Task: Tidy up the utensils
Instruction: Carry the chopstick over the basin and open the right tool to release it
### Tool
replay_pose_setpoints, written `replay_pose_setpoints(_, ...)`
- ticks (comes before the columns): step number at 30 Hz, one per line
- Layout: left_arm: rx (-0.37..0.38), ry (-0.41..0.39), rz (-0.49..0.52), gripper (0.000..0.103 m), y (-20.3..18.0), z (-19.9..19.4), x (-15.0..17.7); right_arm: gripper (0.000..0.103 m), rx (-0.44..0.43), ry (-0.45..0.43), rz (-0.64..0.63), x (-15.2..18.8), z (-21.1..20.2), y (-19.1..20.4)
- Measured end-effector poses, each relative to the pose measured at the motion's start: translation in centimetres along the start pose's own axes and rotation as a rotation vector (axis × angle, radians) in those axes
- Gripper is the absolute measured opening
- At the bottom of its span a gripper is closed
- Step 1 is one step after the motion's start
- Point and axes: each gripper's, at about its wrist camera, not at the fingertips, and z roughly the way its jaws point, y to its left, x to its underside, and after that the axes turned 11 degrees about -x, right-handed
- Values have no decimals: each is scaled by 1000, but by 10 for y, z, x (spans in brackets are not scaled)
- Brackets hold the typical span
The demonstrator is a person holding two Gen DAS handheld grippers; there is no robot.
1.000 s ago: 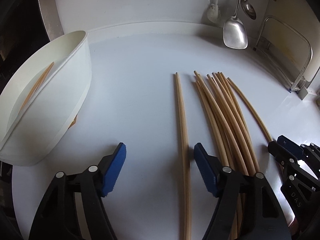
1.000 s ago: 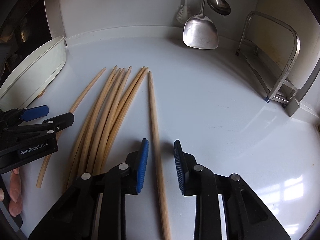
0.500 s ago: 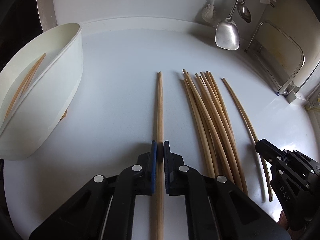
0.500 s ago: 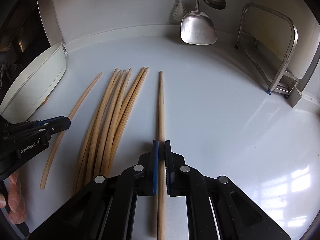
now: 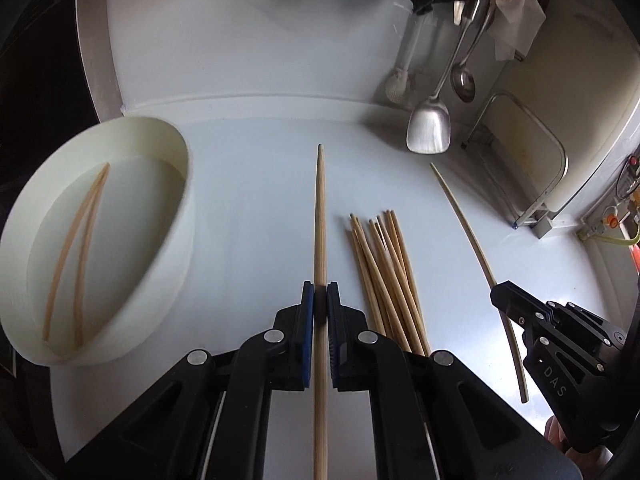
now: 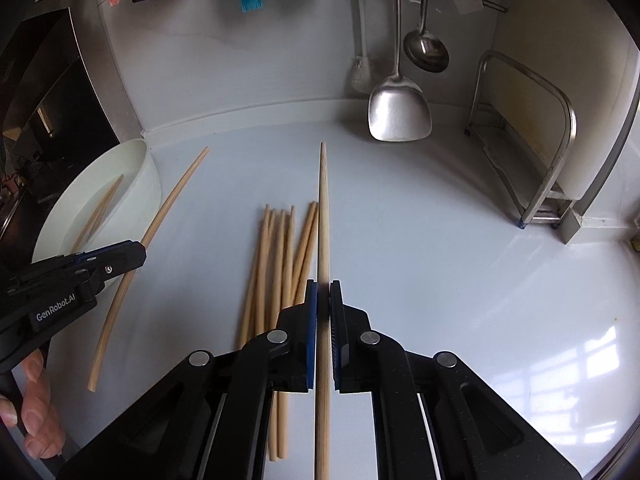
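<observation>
While each claw grips one chopstick, the sorting is barely begun

With two chopsticks [image 5: 76, 256] already lying in the white tub [image 5: 176, 236] at the desk's left edge, the left claw [image 5: 320, 300] is closed tight on a single chopstick [image 5: 320, 216] that points toward the back wall, seemingly lifted off the surface; the right claw [image 6: 323, 296] is likewise clamped on its own chopstick [image 6: 323, 216], and in the left view its stick [image 5: 468, 228] shows as the pale curved one. I judge most of the work remains: a loose bundle of chopsticks [image 6: 276, 264] lies mid-desk between the claws. The white desk [image 6: 460, 280] is glossy and reflects a window near its right front corner. Behind it, a steel spatula [image 6: 400, 112] and ladle [image 6: 426, 54] hang on the wall, a metal rack [image 6: 540, 168] stands at the right edge, and rags hang above
</observation>
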Motion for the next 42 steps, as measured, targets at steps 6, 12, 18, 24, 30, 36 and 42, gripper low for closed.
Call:
replay_pose_setpoints(6, -72, -42, -31, 7, 63, -32, -27, 6, -86, -17, 12, -29, 0, 52)
replay_pose_setpoints(12, -183, -18, -96, 7, 150, -27, -31, 6, -200, -3, -65, -57, 32, 133)
replay_pose_setpoints(18, -226, 30, -125, 7, 214, -3, -28, 6, -240, 60, -147, -78, 81, 212)
replay_pose_setpoints(24, -197, 79, -112, 7, 244, 24, -30, 6, -235, 138, -128, -91, 128, 249)
replay_pose_setpoints(30, -159, 107, -76, 7, 251, 49, -37, 6, -195, 228, -81, -90, 164, 257)
replay_pose_setpoints(36, -141, 139, -49, 7, 251, 71, -42, 6, -163, 271, -57, -87, 186, 256)
replay_pose_setpoints(42, -141, 153, -37, 7, 249, 86, -50, 6, -150, 298, -44, -89, 198, 254)
